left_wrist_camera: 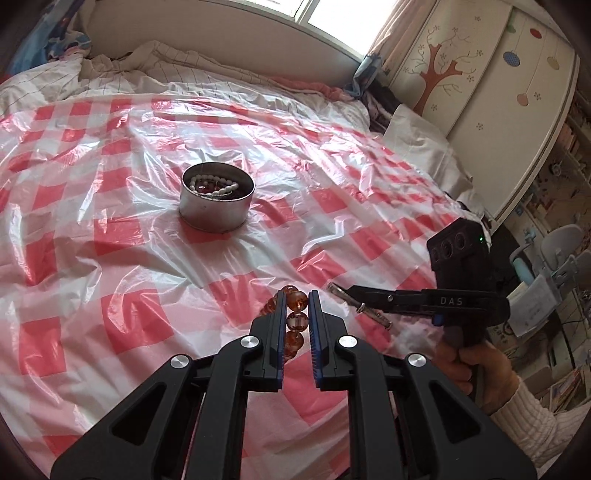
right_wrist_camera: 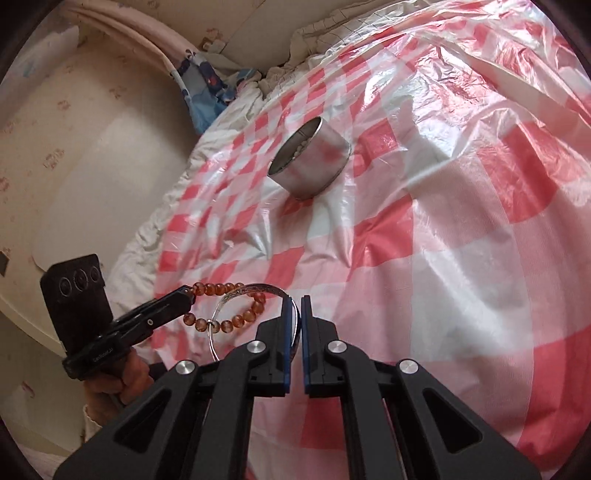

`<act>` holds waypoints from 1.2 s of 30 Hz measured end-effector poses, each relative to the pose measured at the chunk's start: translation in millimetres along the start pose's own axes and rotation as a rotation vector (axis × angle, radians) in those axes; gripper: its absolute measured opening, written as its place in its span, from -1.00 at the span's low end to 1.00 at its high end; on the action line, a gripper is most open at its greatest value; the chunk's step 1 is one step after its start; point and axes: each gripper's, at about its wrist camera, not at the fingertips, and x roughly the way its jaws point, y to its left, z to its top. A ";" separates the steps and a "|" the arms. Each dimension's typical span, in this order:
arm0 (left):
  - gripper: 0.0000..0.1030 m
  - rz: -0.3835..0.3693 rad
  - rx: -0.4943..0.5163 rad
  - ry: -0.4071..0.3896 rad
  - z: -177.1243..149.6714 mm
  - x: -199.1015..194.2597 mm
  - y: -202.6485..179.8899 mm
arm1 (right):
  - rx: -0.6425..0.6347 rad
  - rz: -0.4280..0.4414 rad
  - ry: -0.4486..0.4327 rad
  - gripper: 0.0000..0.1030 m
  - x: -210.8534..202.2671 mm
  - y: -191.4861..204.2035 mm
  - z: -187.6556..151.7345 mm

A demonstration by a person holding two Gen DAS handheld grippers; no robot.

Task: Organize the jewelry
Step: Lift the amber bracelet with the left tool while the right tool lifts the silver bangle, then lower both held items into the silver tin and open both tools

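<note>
Left tongs (left_wrist_camera: 298,297) clamped on amber bead bracelet (right_wrist_camera: 221,308) | right tongs (right_wrist_camera: 295,301) pinched on silver bangle (right_wrist_camera: 251,290), both above bed | risk: bangle looks threaded through bracelet, may snag en route to tin (left_wrist_camera: 216,206)

Daylight enters through the window (left_wrist_camera: 325,14), which is overexposed to plain white. Both views are bright overall. The plastic sheet (left_wrist_camera: 110,184) shows glare streaks along its wrinkles, strongest at the upper right of the right wrist view. The tin (left_wrist_camera: 217,197) casts a soft, short shadow. Fisheye distortion bends straight lines near the edges, and dark vignetting fills the corners. The centres are sharp; the margins are slightly smeared, notably the wardrobe (left_wrist_camera: 480,74).
</note>
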 end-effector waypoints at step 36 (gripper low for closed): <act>-0.79 0.011 -0.003 -0.121 125.8 47.8 29.1 | -0.063 -0.009 -0.140 -0.90 21.3 29.8 116.9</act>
